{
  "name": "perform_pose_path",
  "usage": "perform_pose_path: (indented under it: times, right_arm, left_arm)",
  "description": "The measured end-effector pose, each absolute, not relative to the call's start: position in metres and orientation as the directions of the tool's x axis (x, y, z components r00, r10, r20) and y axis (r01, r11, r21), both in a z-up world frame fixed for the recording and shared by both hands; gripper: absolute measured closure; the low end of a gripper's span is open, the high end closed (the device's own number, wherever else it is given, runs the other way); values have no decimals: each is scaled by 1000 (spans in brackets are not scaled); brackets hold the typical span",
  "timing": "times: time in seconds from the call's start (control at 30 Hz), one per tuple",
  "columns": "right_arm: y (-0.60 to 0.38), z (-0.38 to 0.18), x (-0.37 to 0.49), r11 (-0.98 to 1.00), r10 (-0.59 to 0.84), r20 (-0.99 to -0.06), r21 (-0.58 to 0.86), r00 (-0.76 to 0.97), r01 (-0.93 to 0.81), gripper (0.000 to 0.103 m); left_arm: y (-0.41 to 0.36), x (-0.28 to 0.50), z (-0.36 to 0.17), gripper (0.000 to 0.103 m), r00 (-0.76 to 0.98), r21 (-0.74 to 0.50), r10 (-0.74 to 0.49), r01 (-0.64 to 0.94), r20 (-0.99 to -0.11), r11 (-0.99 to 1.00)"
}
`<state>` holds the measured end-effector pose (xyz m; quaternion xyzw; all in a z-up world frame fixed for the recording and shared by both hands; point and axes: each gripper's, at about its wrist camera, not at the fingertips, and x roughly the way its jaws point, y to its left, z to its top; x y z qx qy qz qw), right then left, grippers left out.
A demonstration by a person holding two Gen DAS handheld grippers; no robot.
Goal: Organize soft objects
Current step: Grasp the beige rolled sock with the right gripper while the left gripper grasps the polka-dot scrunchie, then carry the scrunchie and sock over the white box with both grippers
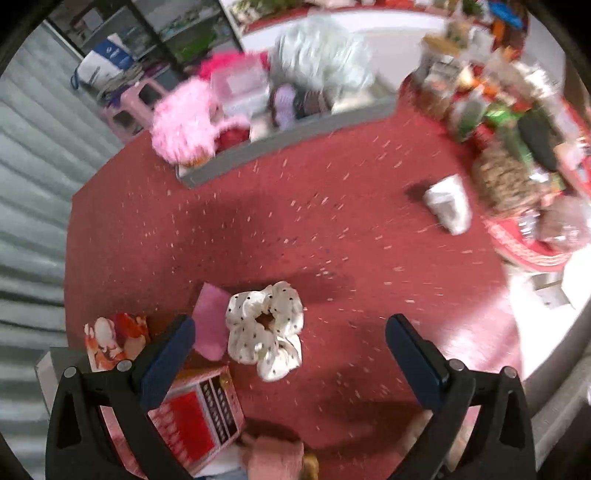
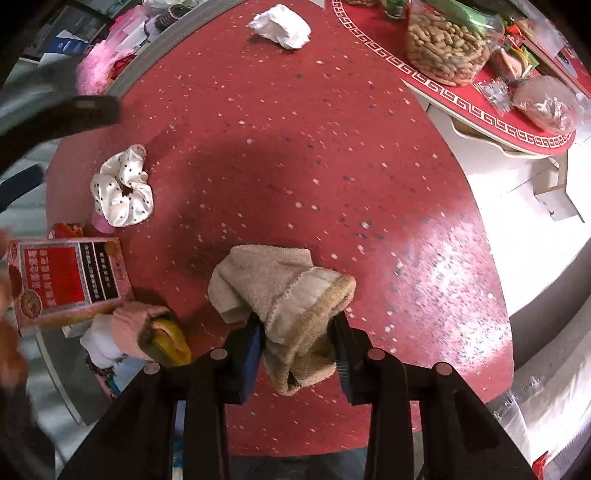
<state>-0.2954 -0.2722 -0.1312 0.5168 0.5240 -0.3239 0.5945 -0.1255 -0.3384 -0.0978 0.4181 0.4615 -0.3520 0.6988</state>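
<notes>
Right wrist view: my right gripper (image 2: 297,345) pinching fuzzy beige sock (image 2: 280,291) at ribbed tan cuff; toe end droops over speckled red desk (image 2: 332,166). White satin scrunchie (image 2: 122,186), black dots, lies well left of sock; crumpled white cloth (image 2: 282,22) at far edge. Glossy red box (image 2: 68,278) at left desk edge. Left wrist view: my left gripper (image 1: 290,349) spread wide, nothing between pads, scrunchie (image 1: 266,328) just ahead, pink plush cloth (image 1: 210,325) touching its left side.
</notes>
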Motion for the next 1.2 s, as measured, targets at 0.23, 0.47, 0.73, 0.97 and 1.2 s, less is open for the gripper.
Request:
perform_pose_path:
  times: [0.23, 0.47, 0.73, 0.97, 1.2]
  right_arm:
    - [-282, -148, -307, 263, 186, -947, 306, 264, 915, 66]
    - [-283, -152, -309, 250, 199, -939, 327, 282, 911, 66]
    - [-286, -152, -309, 260, 188, -941, 323, 281, 910, 66]
    - [-286, -138, -301, 276, 161, -943, 327, 292, 904, 66]
    - [-301, -114, -274, 307, 118, -940, 340, 319, 889, 66]
  left_arm:
    - [-344, -103, -146, 0, 337, 307, 20, 830, -941, 465]
    - [-340, -101, -175, 1, 263, 279, 102, 839, -959, 466]
    - [-344, -100, -168, 75, 178, 183, 57, 864, -982, 469]
    - [-336, -110, -142, 84, 163, 141, -12, 889, -987, 435]
    - [-326, -104, -95, 84, 145, 79, -125, 901, -981, 426]
